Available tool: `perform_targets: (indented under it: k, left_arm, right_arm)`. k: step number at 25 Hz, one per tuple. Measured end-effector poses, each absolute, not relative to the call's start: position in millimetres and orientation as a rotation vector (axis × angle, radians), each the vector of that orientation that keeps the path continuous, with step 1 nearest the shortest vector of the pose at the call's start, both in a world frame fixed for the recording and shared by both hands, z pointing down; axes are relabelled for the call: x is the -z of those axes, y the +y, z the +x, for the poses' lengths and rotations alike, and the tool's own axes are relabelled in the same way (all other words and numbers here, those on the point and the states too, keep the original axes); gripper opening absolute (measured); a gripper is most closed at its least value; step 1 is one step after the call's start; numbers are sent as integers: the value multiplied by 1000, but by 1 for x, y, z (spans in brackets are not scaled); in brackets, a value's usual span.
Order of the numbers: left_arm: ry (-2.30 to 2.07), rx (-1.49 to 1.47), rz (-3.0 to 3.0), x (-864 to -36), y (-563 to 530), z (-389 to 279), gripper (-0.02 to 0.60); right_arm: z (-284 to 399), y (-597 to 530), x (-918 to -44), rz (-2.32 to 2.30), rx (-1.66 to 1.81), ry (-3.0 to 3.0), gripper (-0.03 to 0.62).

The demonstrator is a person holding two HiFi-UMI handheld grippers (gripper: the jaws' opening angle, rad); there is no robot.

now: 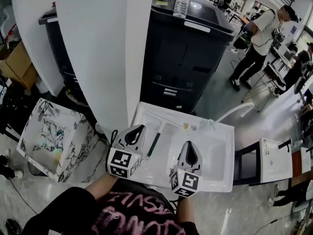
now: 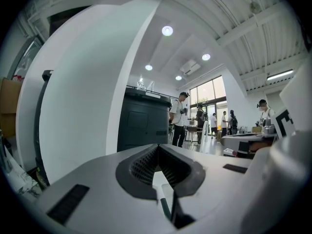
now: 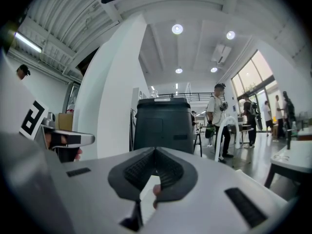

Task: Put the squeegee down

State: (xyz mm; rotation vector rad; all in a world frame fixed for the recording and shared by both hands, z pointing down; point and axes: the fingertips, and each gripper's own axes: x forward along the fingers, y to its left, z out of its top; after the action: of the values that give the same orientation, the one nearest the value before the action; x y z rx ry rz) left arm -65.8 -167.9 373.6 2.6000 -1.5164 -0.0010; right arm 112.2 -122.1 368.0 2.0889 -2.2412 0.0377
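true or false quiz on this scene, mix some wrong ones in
1. The squeegee lies on the white sink, and neither gripper holds it. True.
2. A water bottle stands on top of the black printer. True.
3. The left tongs are spread wide open. False: their tips meet, with nothing gripped.
4. The squeegee lies to the right of the right tongs. False: it lies between the two grippers, nearer the left one.
5. Nobody else is in view. False: a person stands beyond the printer, with others further back.
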Motion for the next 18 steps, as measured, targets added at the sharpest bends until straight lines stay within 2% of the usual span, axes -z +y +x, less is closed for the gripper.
perform_targets:
  k: [18]
  left_arm:
    - [-1523,-42,2582,-383,-173,-66,12]
  right_arm:
    - [113,-130,-373,2058,-21,-2217,20]
